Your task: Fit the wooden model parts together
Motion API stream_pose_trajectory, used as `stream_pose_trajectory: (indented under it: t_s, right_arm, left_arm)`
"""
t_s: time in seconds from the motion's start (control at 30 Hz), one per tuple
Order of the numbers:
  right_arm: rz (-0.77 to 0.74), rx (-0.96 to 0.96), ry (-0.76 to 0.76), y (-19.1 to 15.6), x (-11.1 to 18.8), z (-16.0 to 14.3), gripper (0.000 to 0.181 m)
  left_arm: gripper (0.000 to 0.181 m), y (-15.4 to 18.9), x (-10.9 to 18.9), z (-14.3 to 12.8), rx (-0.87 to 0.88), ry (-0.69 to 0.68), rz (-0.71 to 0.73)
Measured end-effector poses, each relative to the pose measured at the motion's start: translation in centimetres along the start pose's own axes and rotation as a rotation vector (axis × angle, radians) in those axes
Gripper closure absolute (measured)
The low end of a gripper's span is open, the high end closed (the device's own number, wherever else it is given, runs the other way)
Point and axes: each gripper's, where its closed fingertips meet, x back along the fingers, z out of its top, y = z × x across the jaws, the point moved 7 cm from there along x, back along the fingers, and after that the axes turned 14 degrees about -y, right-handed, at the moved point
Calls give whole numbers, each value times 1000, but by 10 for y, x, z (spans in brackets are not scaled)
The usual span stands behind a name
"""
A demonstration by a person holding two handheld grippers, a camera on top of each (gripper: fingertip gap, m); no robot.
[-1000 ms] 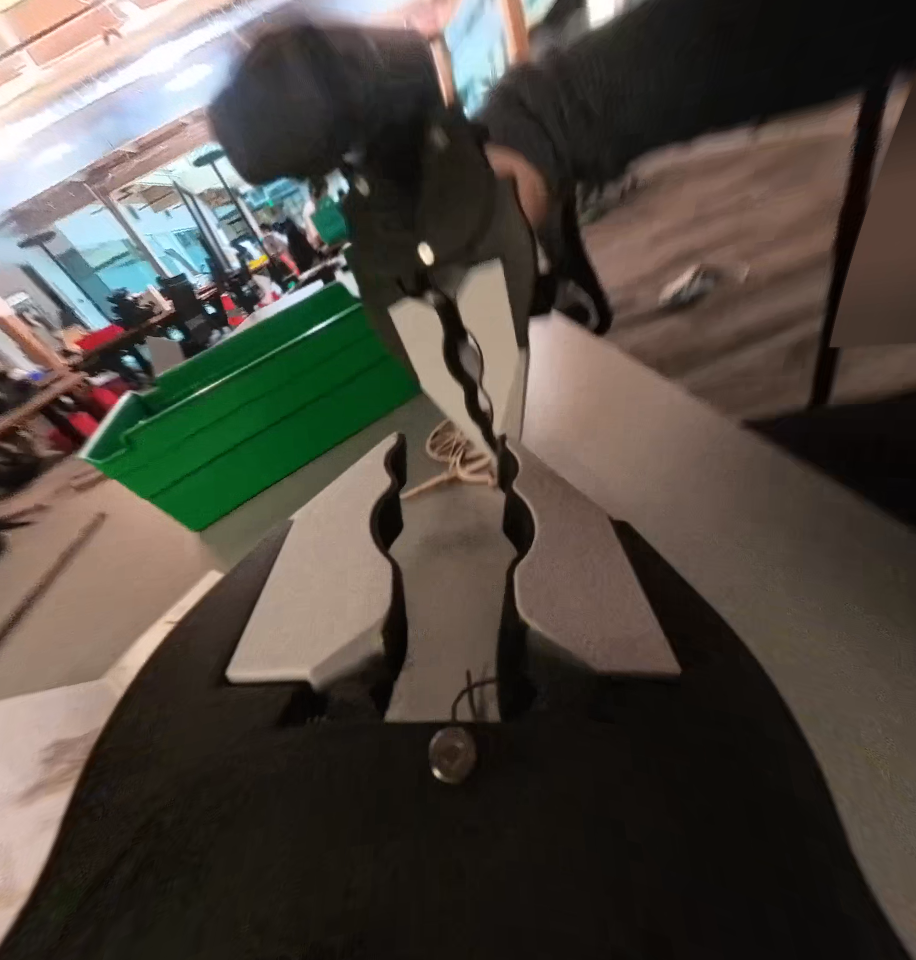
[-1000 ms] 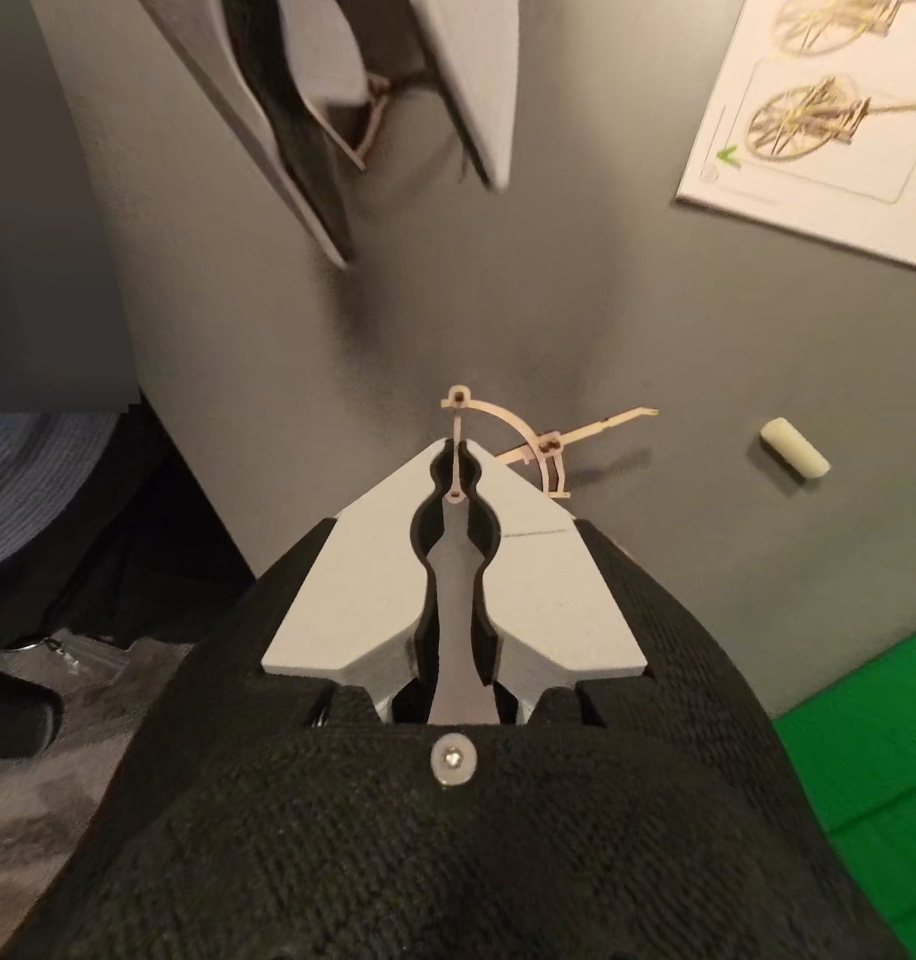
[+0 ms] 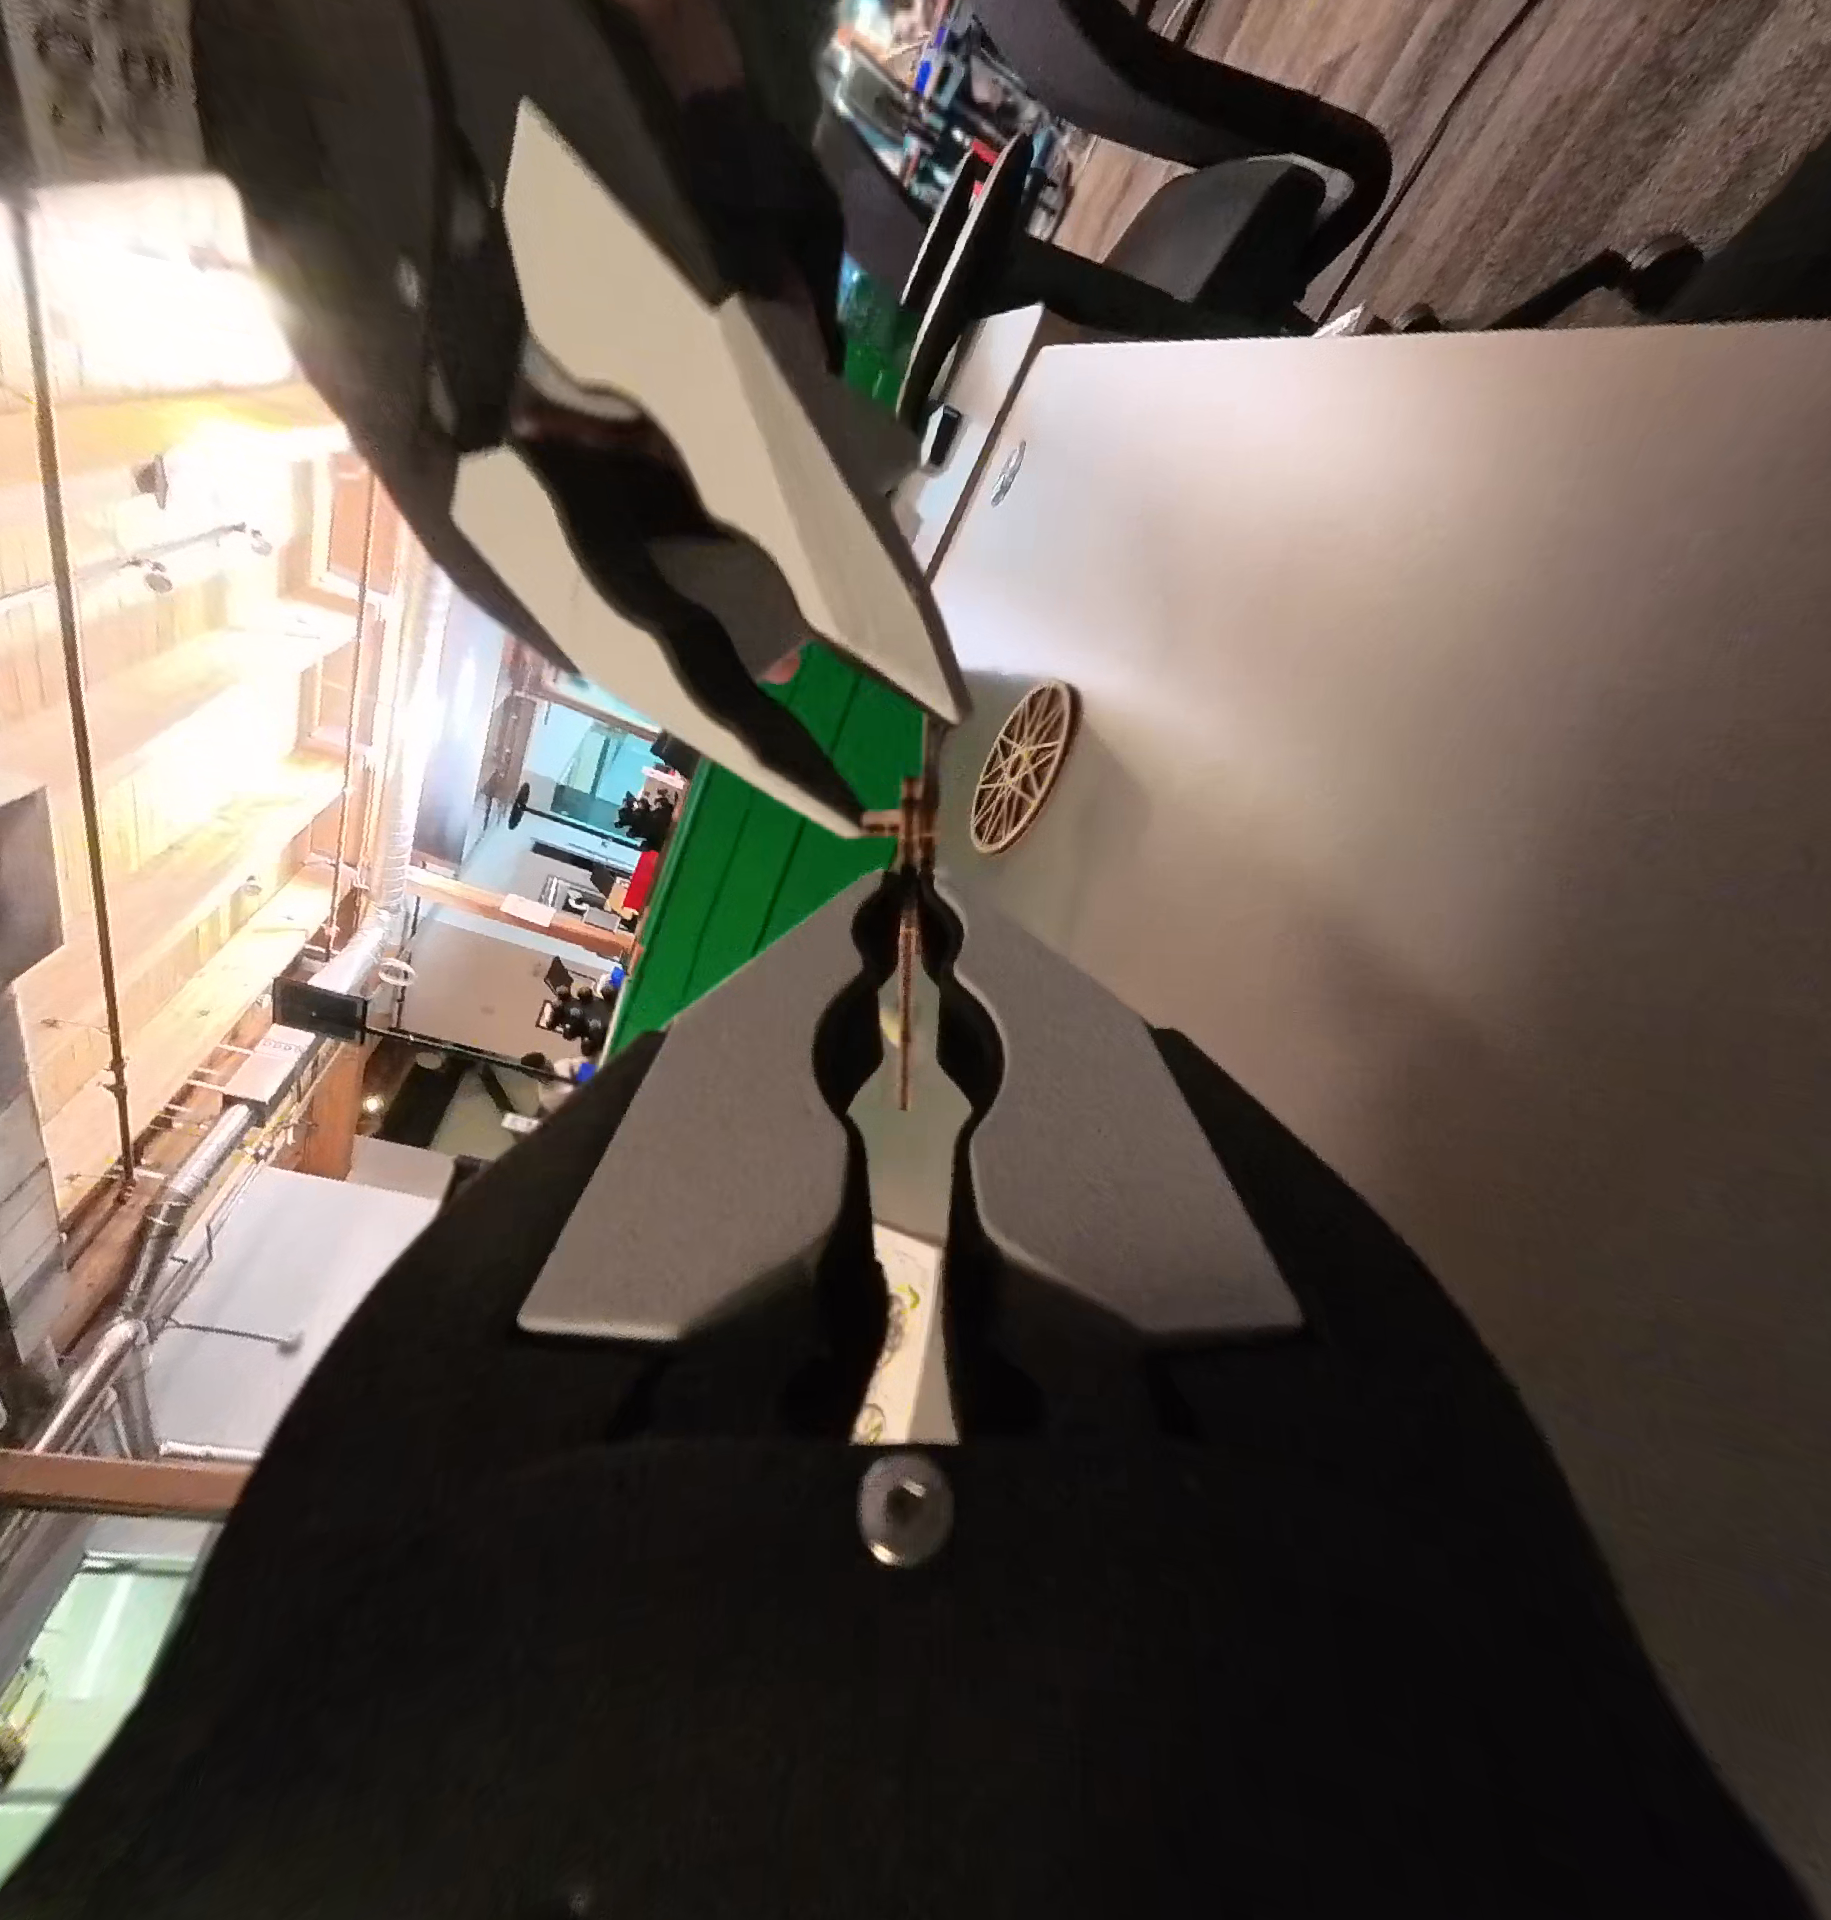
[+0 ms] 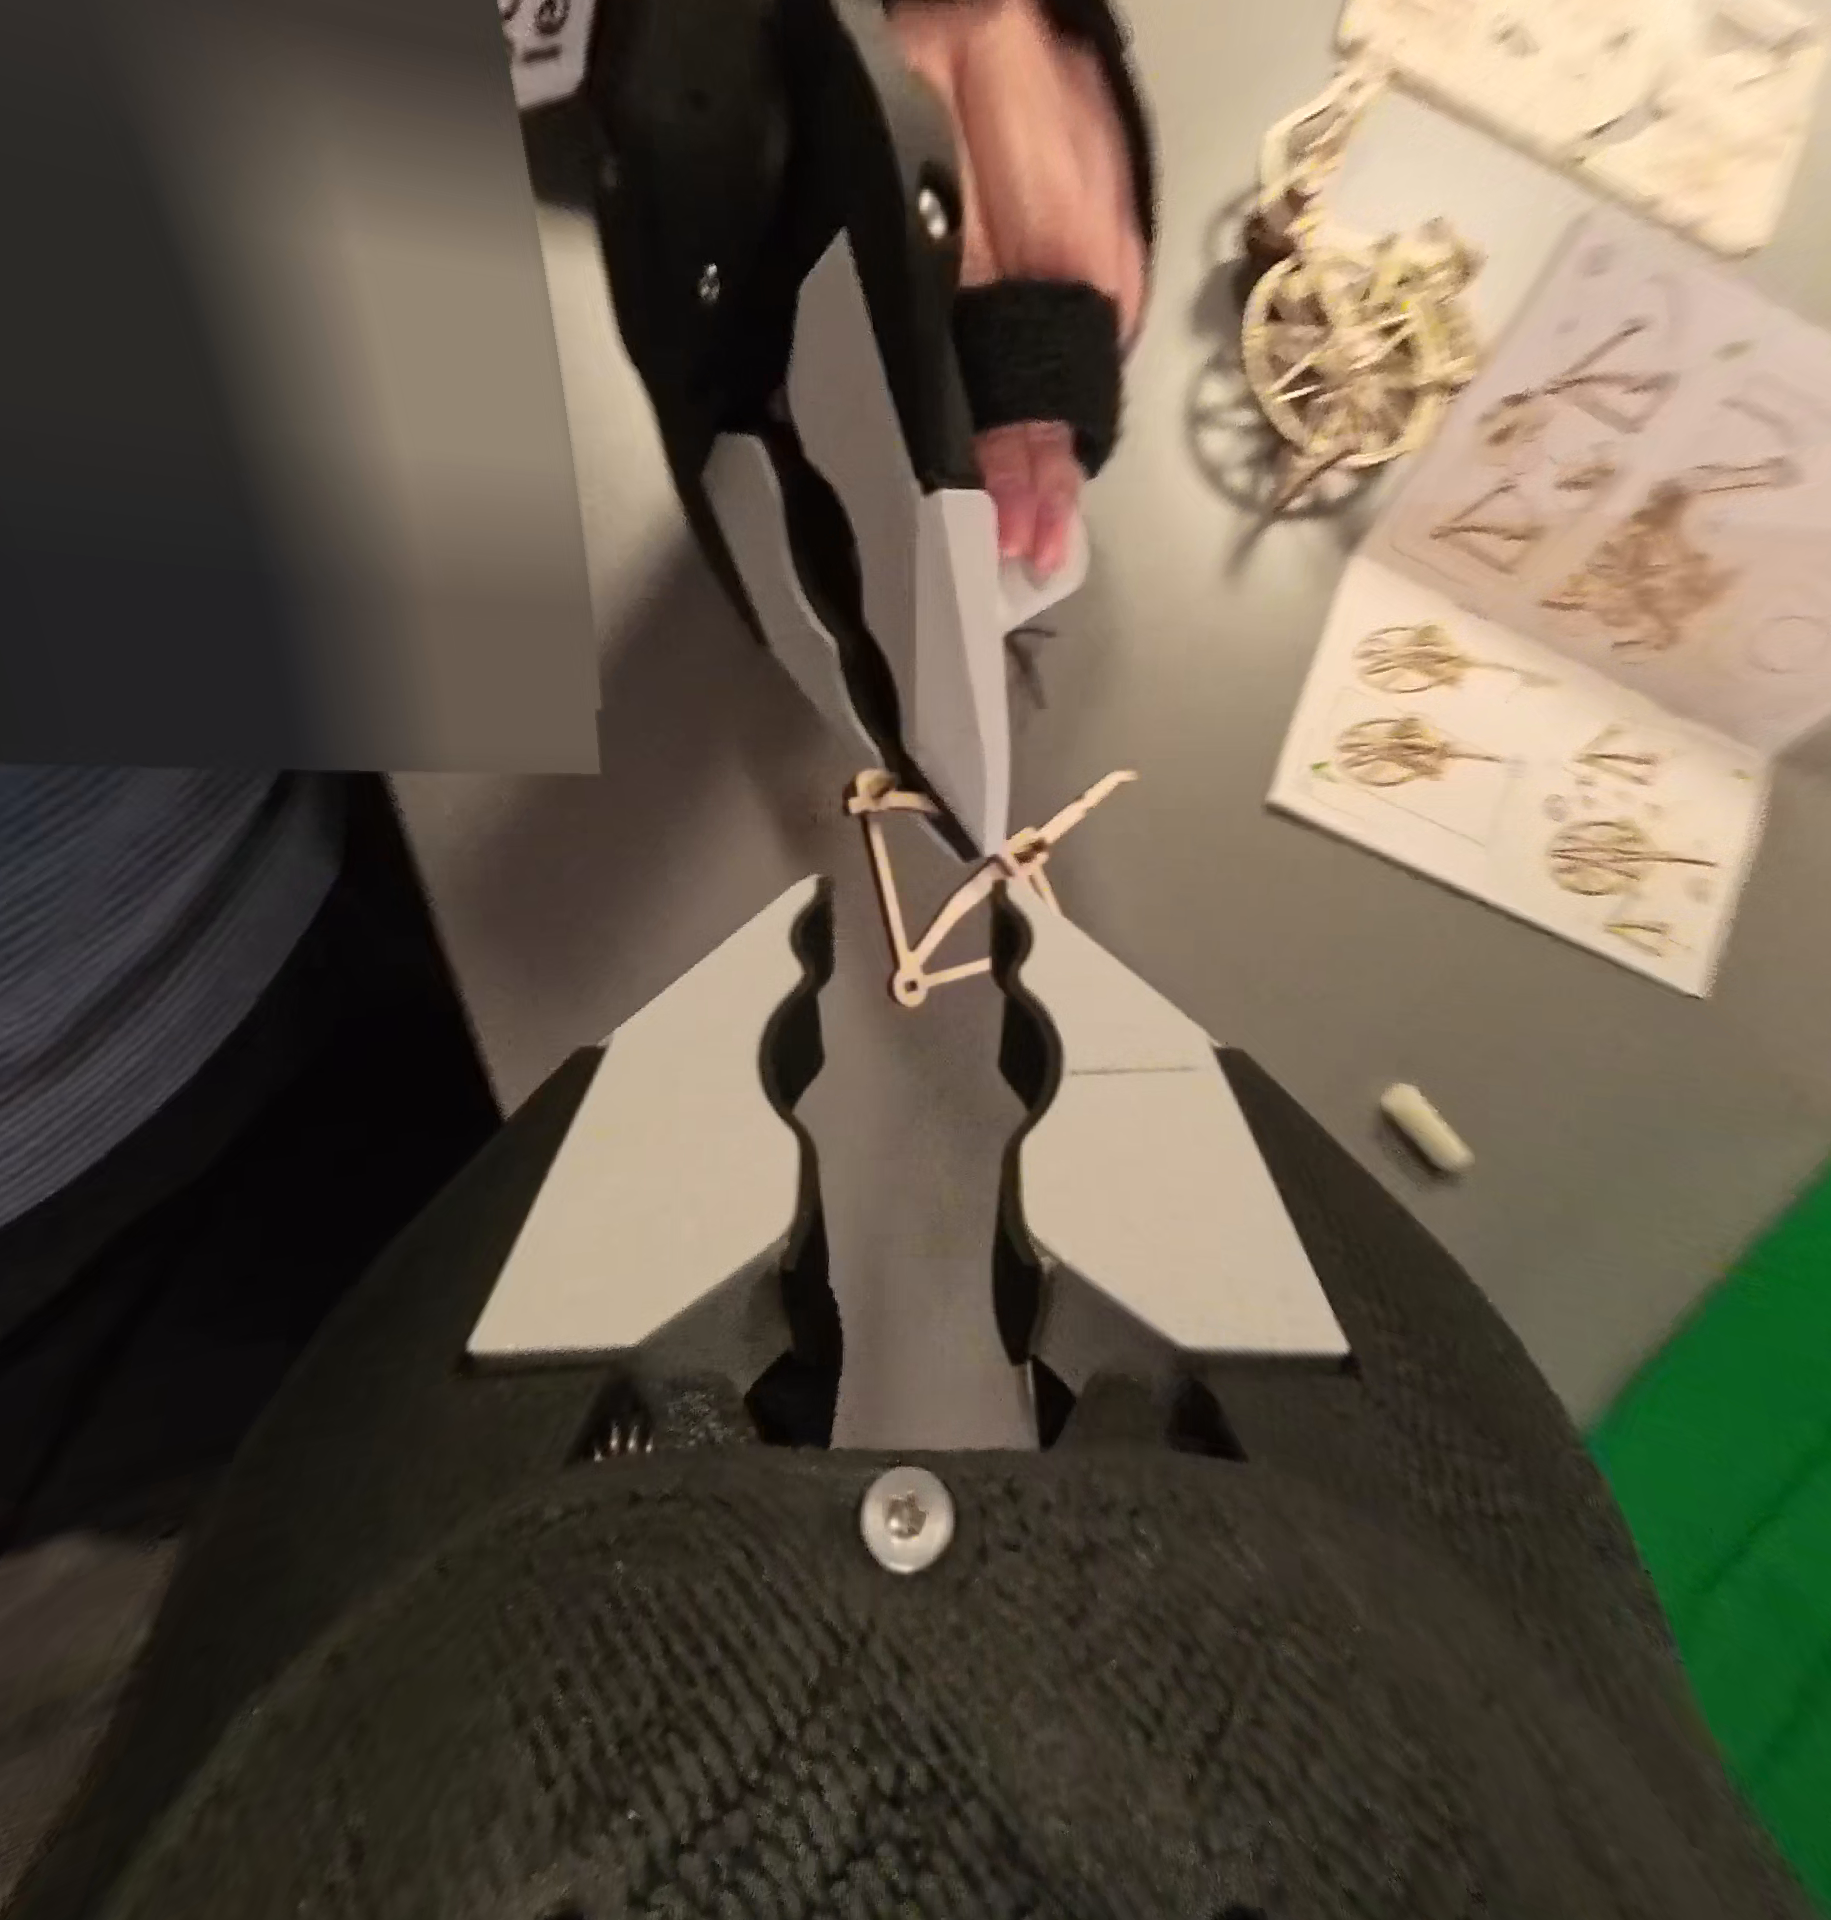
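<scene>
Pinching the thin wooden frame (image 4: pixel 926 894) at frame centre, the left gripper (image 4: pixel 958 821) grips it; the right gripper (image 4: pixel 906 914) gapes wide around it.

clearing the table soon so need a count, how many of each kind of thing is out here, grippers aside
wooden frame piece: 1
loose wooden wheel: 1
built wooden model: 1
instruction booklet: 1
pale sheet, too blurred to name: 1
small white stick: 1
green bin: 1
total: 7
</scene>
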Motion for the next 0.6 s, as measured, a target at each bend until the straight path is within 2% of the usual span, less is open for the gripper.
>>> stream_pose_trajectory:
  t_s: [0.13,0.27,0.43,0.6]
  right_arm:
    - [-379,38,122,-14,1,4,133]
    - [-641,118,109,-38,-15,8,133]
    - [-748,176,47,-44,-25,9,146]
    - [-753,236,11,-43,-32,7,149]
  left_arm:
    - [180,-1,-3,-3,35,-31,-23]
    - [180,-2,-3,-5,82,-40,-56]
    - [180,0,-3,-5,106,-34,-105]
    - [180,5,-4,-6,98,-37,-148]
